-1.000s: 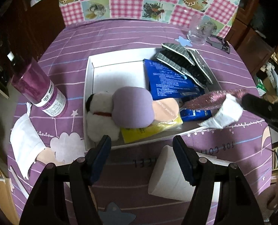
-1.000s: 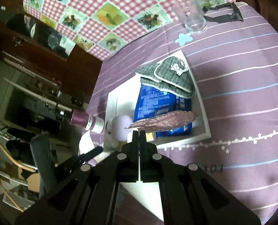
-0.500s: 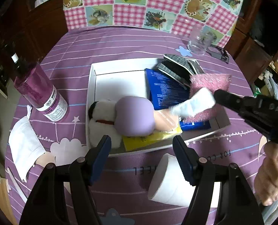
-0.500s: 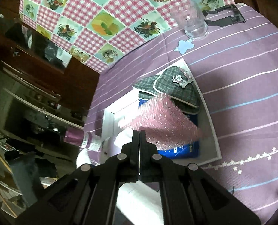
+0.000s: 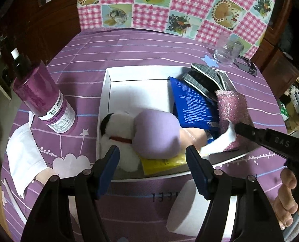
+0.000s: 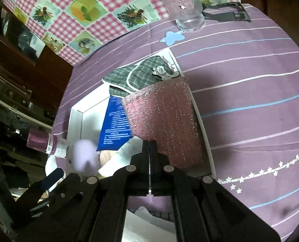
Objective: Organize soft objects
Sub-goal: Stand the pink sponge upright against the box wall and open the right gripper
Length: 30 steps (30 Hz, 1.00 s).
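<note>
Right gripper [image 6: 149, 147]: jaws pressed together on the white end of the pink glitter sponge [image 6: 165, 121], which hangs over the right end of the white tray [image 5: 105, 92].
Left gripper [image 5: 152, 161]: jaws wide apart, holding nothing, poised over the near rim of the tray, just in front of the plush toy [image 5: 119, 133].
Sponge position: it overlaps the tray's right wall, its far edge close to the plaid slippers [image 6: 141, 76] and its body above the blue packet [image 5: 191, 104].
Risk, release point: if let go here, the sponge may well land half on the rim and tip out onto the desk [image 6: 250, 80], since part of it seems to sit beyond the wall.
Risk, grip: only a thin white tab is pinched, so the soft body could swing or slip free early.
Risk, crowding: the tray's right end is already layered; pushing down could shove the slippers over the far edge.
Risk, neighbours: the glass [image 6: 187, 10] stands well apart, so seems unlikely to be struck.
</note>
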### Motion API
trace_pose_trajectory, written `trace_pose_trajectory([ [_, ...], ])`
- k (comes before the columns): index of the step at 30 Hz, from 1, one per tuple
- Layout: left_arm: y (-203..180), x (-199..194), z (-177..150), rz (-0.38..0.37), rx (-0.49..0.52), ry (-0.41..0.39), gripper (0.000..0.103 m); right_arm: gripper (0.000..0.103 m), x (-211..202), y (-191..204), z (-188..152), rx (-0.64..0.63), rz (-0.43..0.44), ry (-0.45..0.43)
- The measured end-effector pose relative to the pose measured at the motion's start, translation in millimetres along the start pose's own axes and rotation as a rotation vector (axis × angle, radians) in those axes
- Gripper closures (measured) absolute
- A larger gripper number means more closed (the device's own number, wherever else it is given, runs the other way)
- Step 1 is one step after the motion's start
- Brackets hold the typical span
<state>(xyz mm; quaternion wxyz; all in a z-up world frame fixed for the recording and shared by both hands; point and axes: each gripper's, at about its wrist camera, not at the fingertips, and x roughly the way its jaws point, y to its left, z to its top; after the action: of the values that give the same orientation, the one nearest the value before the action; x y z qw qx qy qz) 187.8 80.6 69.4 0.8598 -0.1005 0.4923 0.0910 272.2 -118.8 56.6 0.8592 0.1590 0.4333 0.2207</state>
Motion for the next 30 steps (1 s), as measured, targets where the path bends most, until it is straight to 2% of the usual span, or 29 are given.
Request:
trace_pose_trajectory([
  [5, 3.1, -2.5, 1.2, -0.007, -0.023, -0.016, 0.034, 0.102, -15.9, 7.2, 1.3, -0.076, -0.148, -0.043],
  [10, 3.5, -9.8, 2.2, 0.001, -0.036, -0.051, 0.026, 0.1, -30.0, 3.4, 3.8, -0.072, -0.12, -0.034],
  [11, 3.3, -11.7, 2.4, -0.004, -0.041, -0.058, 0.026, 0.095, -34.5, 2.2, 3.9, -0.062, -0.107, -0.051],
  [13, 2.6, -16.0, 2.9, -0.02, -0.048, -0.067, 0.024, 0.08, -44.1, 0.7, 4.5, -0.045, -0.084, -0.082],
  [15, 1.8, -19.9, 3.3, -0.034, -0.054, -0.075, 0.023, 0.052, -51.8, 1.5, 3.9, -0.049, -0.056, -0.091],
  [16, 1.6, -21.9, 3.4, -0.041, -0.058, -0.081, 0.023, 0.05, -54.7, 2.9, 3.4, -0.057, -0.044, -0.092],
  [22, -2.2, -36.5, 4.5, -0.111, -0.072, -0.114, 0.017, 0.05, -71.9, 17.9, -2.1, -0.118, -0.024, -0.11],
  [25, -5.1, -46.5, 1.5, -0.078, -0.077, -0.157, 0.009, 0.05, -78.2, 24.5, -10.4, -0.153, -0.048, -0.129],
  [27, -5.2, -54.6, -3.3, -0.061, -0.084, -0.185, 0.002, 0.05, -80.2, 31.1, -17.8, -0.225, -0.089, -0.133],
  [30, -7.2, -66.4, -12.2, -0.066, -0.057, -0.217, 0.0, 0.05, -84.9, 33.7, -28.8, -0.294, -0.11, -0.14],
])
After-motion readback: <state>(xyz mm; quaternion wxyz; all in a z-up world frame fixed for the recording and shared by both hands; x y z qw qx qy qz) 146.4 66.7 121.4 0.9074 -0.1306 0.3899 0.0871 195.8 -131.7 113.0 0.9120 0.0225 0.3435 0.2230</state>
